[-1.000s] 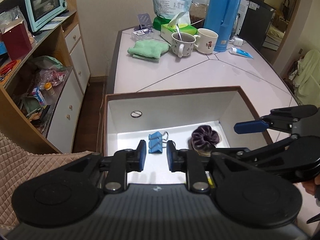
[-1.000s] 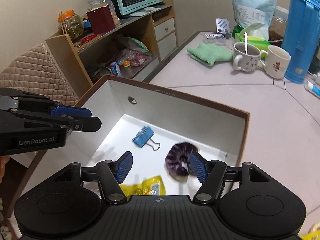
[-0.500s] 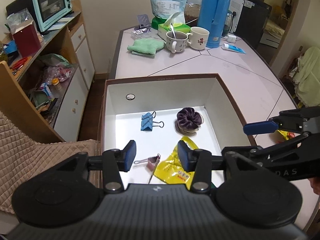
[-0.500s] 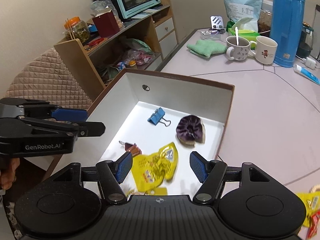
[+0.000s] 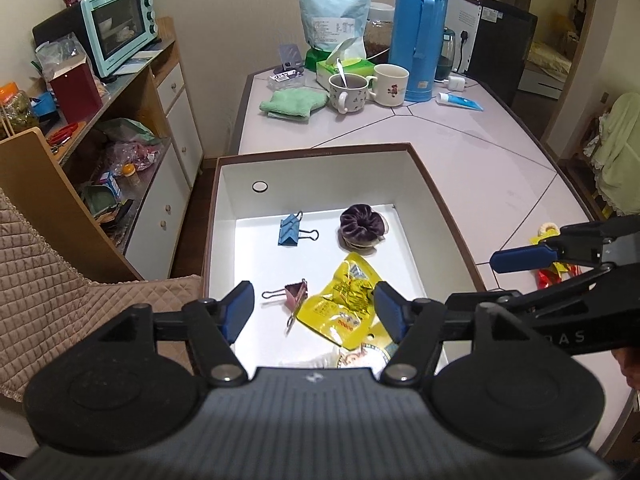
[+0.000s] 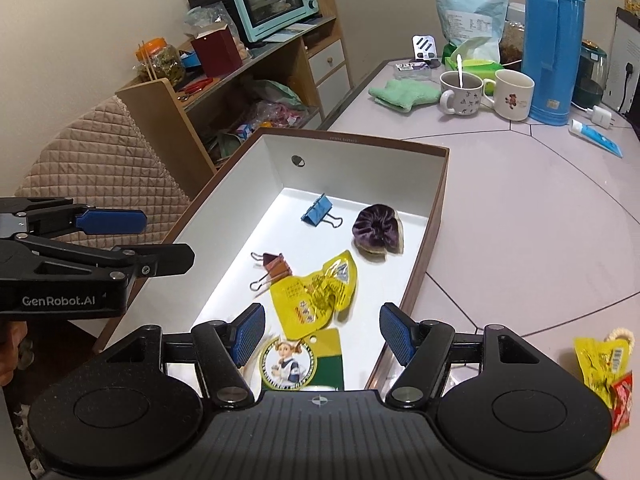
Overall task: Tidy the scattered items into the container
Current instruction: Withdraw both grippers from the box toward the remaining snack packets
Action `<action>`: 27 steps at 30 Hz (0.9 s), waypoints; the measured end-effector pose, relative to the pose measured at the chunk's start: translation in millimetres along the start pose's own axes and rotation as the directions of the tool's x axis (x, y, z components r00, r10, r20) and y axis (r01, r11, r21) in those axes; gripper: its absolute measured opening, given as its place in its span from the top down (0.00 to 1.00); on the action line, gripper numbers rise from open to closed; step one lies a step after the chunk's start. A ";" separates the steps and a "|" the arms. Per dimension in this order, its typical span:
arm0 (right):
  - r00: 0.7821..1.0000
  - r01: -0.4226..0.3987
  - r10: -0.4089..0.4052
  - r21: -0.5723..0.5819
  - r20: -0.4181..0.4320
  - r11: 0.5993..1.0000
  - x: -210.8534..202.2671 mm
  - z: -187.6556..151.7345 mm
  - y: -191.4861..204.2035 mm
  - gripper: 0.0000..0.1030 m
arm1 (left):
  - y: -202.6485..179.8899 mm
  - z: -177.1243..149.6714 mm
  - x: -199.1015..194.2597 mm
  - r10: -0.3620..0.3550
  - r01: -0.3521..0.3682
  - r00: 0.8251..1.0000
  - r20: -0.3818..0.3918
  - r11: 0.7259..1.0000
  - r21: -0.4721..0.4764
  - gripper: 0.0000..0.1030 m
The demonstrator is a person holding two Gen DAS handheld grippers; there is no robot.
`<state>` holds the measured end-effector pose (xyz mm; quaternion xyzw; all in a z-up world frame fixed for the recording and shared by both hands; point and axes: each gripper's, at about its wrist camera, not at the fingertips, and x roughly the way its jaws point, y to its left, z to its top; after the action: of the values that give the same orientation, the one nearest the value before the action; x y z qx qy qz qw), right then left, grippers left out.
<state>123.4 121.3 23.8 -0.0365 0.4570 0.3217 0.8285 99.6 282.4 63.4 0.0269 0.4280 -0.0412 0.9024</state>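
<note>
- Left wrist camera looks steeply down from above the box's [image 5: 436, 216] near end.
- Right wrist camera looks down alongside; both share the box interior.

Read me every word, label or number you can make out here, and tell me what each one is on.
"GenRobot.AI": on the side of the left gripper.
"DAS": partial letters on the right gripper.
Yellow snack packet in the box: print too small.
Blue bag label: blurred.
Box's far rim lettering: too small.
Round-picture card: no legible words.
</note>
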 end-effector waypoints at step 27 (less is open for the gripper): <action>0.998 -0.043 0.046 -0.064 0.039 0.997 -59.3 -48.5 9.5 0.03 | -40.8 -46.8 -59.0 0.087 -0.085 0.996 0.028 0.995 -0.052 0.19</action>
<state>60.1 82.0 44.1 -0.0458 0.4304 0.3550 0.8286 22.3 248.8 79.0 0.0216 0.4136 0.0082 0.9102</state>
